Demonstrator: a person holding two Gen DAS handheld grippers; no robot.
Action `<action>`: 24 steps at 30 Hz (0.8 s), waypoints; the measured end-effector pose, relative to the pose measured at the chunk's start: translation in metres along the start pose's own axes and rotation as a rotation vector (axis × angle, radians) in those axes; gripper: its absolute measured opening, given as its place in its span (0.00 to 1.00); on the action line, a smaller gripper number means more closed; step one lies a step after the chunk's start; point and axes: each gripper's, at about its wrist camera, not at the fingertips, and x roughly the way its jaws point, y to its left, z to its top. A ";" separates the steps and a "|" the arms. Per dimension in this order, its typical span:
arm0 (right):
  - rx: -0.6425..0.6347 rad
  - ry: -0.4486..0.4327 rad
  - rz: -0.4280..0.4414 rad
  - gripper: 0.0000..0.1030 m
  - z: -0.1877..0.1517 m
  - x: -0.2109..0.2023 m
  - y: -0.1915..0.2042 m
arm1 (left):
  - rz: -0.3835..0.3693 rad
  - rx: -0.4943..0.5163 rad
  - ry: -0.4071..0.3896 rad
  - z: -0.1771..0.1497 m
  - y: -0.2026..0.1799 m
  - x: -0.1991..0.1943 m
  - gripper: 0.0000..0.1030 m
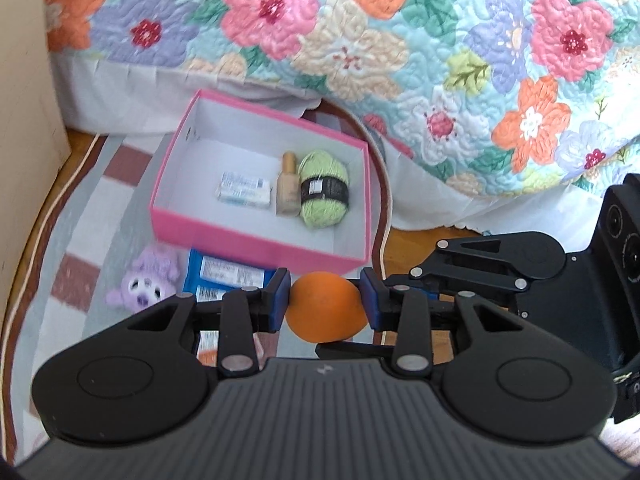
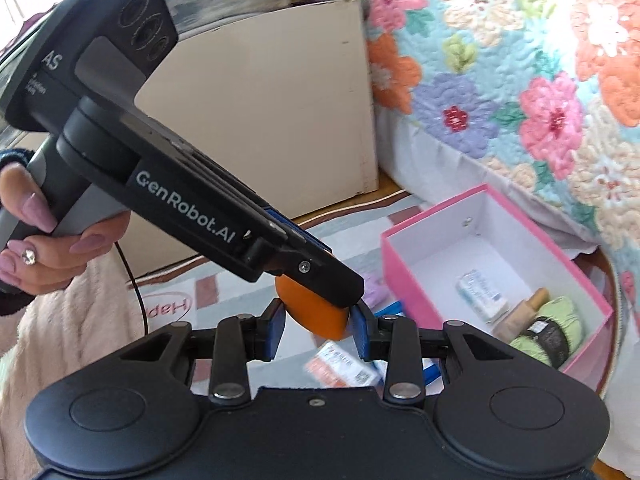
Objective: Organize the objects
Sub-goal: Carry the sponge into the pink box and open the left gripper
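Observation:
My left gripper point(image 1: 325, 300) is shut on an orange point(image 1: 325, 311), held above the rug just in front of the pink box point(image 1: 256, 246). The box holds a white packet point(image 1: 244, 191), a beige bottle point(image 1: 289, 184) and a green yarn ball point(image 1: 324, 189). In the right wrist view my right gripper point(image 2: 318, 330) is open, its pads on either side of the orange point(image 2: 316, 316) that the left gripper point(image 2: 320, 276) holds; whether they touch it I cannot tell. The pink box point(image 2: 404, 272) lies to the right.
A purple plush toy point(image 1: 146, 282) and blue packets point(image 1: 224, 276) lie on the checked rug in front of the box. An orange-white packet point(image 2: 344, 366) lies under the grippers. The flowered bedspread point(image 1: 440, 60) hangs behind. A cream cabinet point(image 2: 260, 120) stands at the left.

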 end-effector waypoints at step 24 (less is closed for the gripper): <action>0.223 0.007 -0.225 0.38 0.028 0.098 -0.126 | -0.091 -0.042 0.033 0.111 0.074 0.159 0.36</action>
